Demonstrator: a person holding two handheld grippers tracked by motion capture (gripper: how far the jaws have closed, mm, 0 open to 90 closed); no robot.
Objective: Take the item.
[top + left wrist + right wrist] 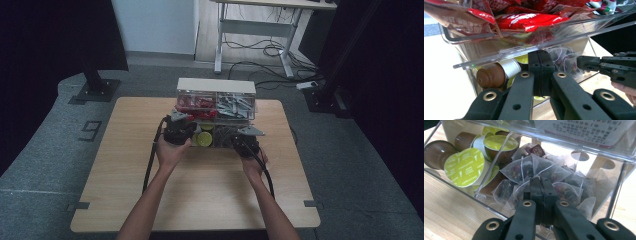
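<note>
Both grippers, left [540, 72] and right [541, 195], are pressing their jaws together against the clear organiser [216, 107], facing coffee capsules [464, 166] and tea bags [534, 168].

A clear two-tier organiser [216, 107] with a pale top stands at the far middle of the table. Its upper drawer is pulled out slightly toward the near side and holds red sachets [529, 21] on the left and grey-white packets [235, 104] on the right. The lower tier is open at the near side: its left compartment holds coffee capsules [464, 166], brown cups with lime-green foil lids marked cappuccino, lying tumbled on their sides. The right compartment holds pyramid tea bags [534, 171] of translucent mesh with dark leaves inside and thin white strings, piled loosely against the clear front wall and the divider.
</note>
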